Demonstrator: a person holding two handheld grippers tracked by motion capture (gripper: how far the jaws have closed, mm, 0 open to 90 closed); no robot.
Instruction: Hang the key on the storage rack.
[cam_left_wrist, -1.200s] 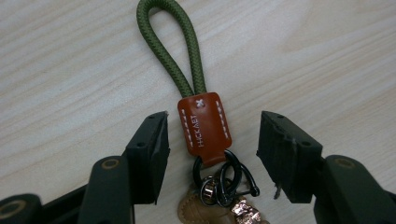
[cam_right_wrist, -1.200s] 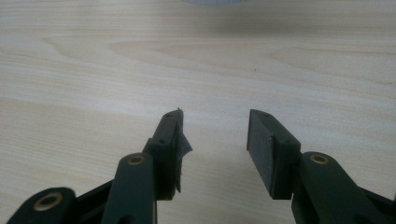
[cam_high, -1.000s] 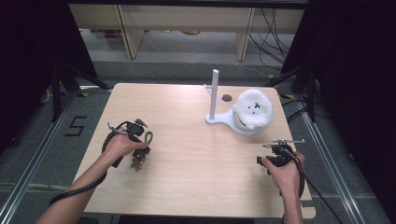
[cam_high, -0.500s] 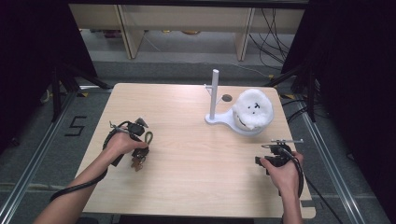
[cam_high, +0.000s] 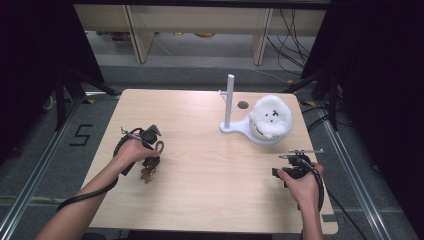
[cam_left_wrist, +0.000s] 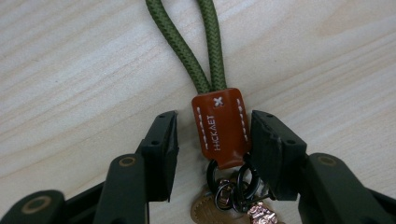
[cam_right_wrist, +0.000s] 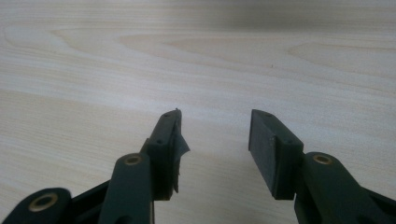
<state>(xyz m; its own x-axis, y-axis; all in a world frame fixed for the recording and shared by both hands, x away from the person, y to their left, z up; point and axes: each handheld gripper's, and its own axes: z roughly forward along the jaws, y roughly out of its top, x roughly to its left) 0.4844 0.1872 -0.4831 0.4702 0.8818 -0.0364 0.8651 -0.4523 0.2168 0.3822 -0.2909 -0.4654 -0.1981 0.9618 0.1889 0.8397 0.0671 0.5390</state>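
Leather tag of the keyring getting framed.
I'm closing my left hand-held gripper around it, not yet clamped, for lifting; right hand-held gripper is idling apart.

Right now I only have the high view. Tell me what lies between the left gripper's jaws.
Observer: A brown leather tab of a keychain lies between the jaws of the left gripper. The jaws have just been closing, but a gap shows beside one pad, so the tab is not clamped yet.
Operator: Say what is attached to that tab.
Observer: A looped olive cord runs out from its far end, and black rings sit at its near end.
Operator: Check the right gripper too.
Observer: The right gripper stands open over the bare table, with nothing between its jaws.
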